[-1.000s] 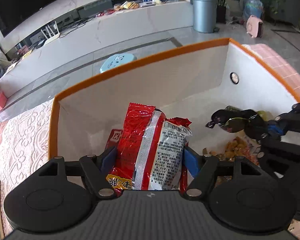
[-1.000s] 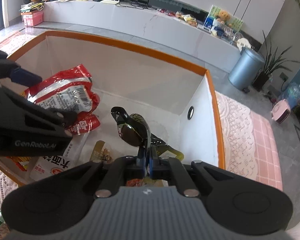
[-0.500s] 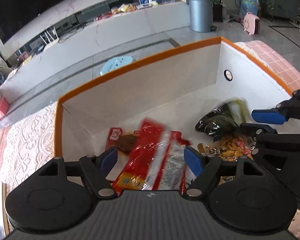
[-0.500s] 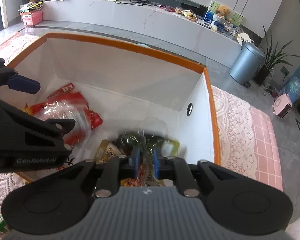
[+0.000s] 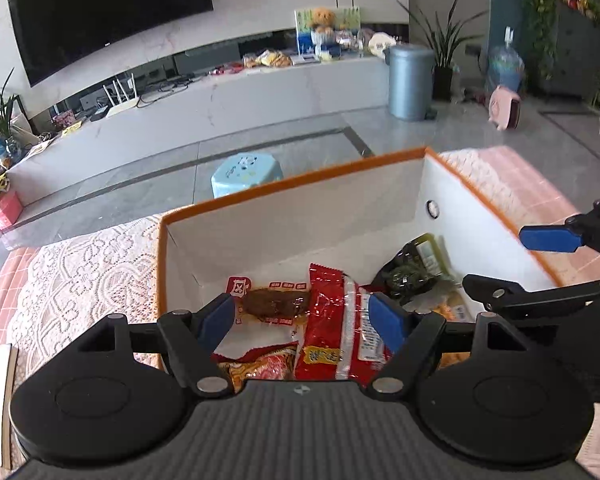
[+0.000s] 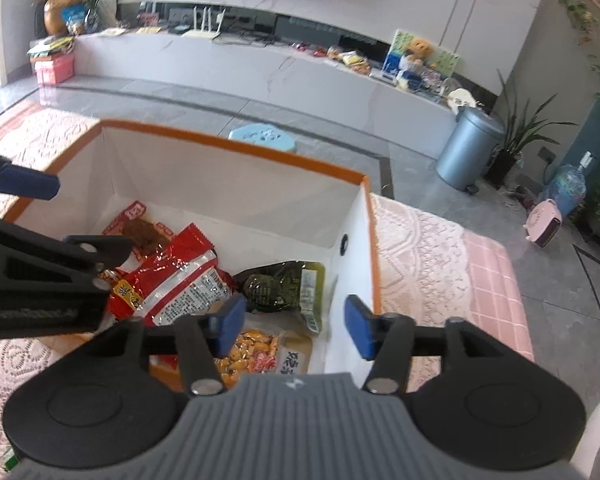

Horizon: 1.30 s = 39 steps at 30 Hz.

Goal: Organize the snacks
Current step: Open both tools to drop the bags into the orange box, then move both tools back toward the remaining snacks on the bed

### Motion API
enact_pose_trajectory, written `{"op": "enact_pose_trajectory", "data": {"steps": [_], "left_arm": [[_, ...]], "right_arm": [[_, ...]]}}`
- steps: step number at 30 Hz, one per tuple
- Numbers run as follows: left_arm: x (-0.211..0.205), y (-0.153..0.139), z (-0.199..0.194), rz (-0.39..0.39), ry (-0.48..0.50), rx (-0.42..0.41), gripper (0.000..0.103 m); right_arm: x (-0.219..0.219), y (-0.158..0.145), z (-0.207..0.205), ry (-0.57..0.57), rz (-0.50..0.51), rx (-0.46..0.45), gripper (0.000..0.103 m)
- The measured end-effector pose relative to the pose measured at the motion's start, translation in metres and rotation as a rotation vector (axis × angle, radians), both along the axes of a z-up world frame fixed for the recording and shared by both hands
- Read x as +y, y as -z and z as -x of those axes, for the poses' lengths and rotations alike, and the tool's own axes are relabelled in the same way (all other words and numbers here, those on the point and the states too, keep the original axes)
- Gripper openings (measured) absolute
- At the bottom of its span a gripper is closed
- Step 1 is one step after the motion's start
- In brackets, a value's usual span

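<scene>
A white box with an orange rim (image 5: 292,178) (image 6: 236,146) holds several snack packs. A red and silver pack (image 5: 340,328) (image 6: 176,280) lies in its middle. A dark green pack (image 5: 412,268) (image 6: 288,284) lies by the right wall. A pack with a brown piece (image 5: 276,300) (image 6: 144,232) and an orange snack pack (image 6: 256,352) lie there too. My left gripper (image 5: 304,320) is open and empty above the box. My right gripper (image 6: 294,326) is open and empty above the box's right side.
The box stands on a lace cloth (image 5: 80,272) over a pink checked table (image 6: 496,280). Beyond it are a light blue stool (image 5: 246,168), a grey bin (image 5: 410,80) and a long white counter (image 5: 220,96).
Both grippers opened and let go: the red pack and the green pack dropped into the box. Both grippers have risen and pulled back.
</scene>
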<state>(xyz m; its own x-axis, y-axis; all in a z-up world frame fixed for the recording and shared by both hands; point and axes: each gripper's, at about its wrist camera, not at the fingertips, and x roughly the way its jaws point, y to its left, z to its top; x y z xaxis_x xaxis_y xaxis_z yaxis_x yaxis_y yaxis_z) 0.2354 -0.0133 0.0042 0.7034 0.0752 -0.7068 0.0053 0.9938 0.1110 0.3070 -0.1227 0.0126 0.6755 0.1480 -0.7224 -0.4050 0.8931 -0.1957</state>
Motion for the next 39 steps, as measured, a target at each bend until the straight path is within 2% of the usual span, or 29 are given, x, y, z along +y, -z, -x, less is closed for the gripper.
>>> {"op": "enact_pose_trajectory", "data": {"steps": [7,9,12,14,18,21,24,29,34,39], "left_arm": [[-0.003,-0.027,0.043,0.055,0.026,-0.050,0.089],[-0.004,-0.031,0.057,0.073,0.034,-0.027,0.089],[-0.002,-0.034,0.075,0.134,0.047,0.012,0.089],[0.000,-0.033,0.087,0.157,0.049,0.025,0.089],[0.002,-0.025,0.107,0.170,0.058,0.059,0.089],[0.005,-0.016,0.120,0.187,0.058,0.091,0.089],[0.013,-0.004,0.129,0.236,0.064,0.134,0.089],[0.024,0.022,0.139,0.261,0.038,0.200,0.085],[0.035,0.042,0.159,0.292,0.018,0.199,0.083],[0.046,0.052,0.171,0.330,0.001,0.167,0.083]], "right_arm": [[-0.019,-0.024,0.039,0.046,-0.085,-0.034,0.071],[-0.024,-0.030,0.052,0.061,-0.104,-0.035,0.078],[-0.028,-0.035,0.074,0.071,-0.115,-0.026,0.079],[-0.031,-0.037,0.090,0.072,-0.123,-0.021,0.088],[-0.038,-0.037,0.122,0.071,-0.155,-0.021,0.091],[-0.044,-0.031,0.143,0.076,-0.168,0.007,0.092],[-0.049,-0.022,0.160,0.091,-0.173,0.035,0.096],[-0.059,0.005,0.182,0.147,-0.154,0.081,0.097],[-0.071,0.034,0.194,0.227,-0.131,0.110,0.097],[-0.083,0.051,0.200,0.274,-0.188,0.107,0.097]]}}
